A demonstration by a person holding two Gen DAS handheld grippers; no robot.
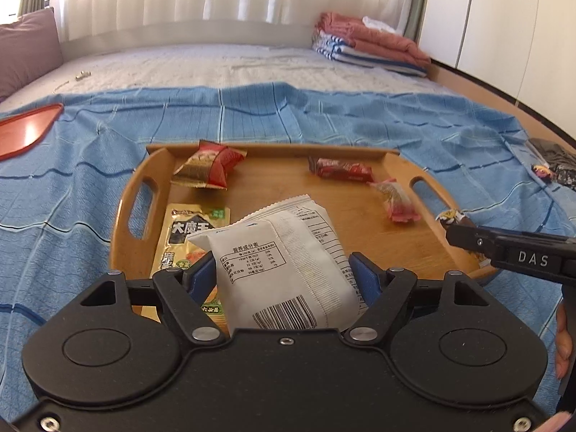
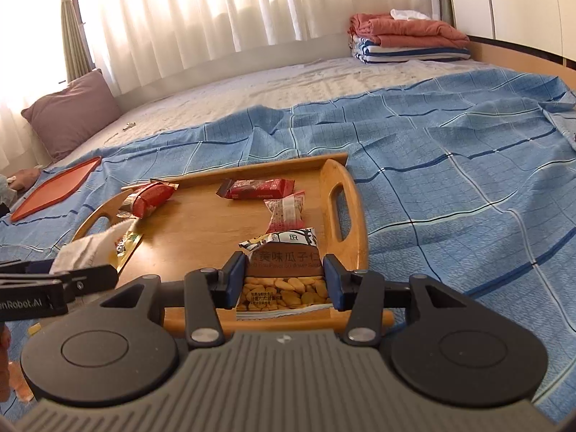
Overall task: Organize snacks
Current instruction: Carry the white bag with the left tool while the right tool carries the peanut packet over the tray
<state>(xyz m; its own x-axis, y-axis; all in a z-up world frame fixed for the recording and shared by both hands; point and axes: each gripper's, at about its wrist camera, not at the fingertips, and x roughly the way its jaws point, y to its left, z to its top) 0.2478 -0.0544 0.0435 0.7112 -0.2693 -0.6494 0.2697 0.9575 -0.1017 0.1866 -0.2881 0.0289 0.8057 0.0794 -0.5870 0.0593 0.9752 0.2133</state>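
Note:
A wooden tray [image 1: 360, 226] with cut-out handles lies on the blue checked sheet. My left gripper [image 1: 284, 273] is shut on a white snack bag [image 1: 284, 266], back side up, above the tray's near left part. Under it lies a yellow-green packet [image 1: 187, 230]. On the tray rest a red-gold packet [image 1: 208, 167], a red bar [image 1: 342, 169] and a pink wrapped candy [image 1: 396, 201]. My right gripper [image 2: 284, 280] is shut on a sunflower-seed packet [image 2: 284, 270] over the tray's [image 2: 201, 223] near right edge. The same packet's tip [image 1: 451, 216] shows in the left wrist view.
A red tray lid [image 2: 57, 187] lies on the sheet at the left. A purple pillow [image 2: 72, 115] and folded bedding [image 2: 406, 39] sit at the far side of the bed. Dark items [image 1: 554, 165] lie at the sheet's right edge. A hand [image 1: 563, 338] shows at right.

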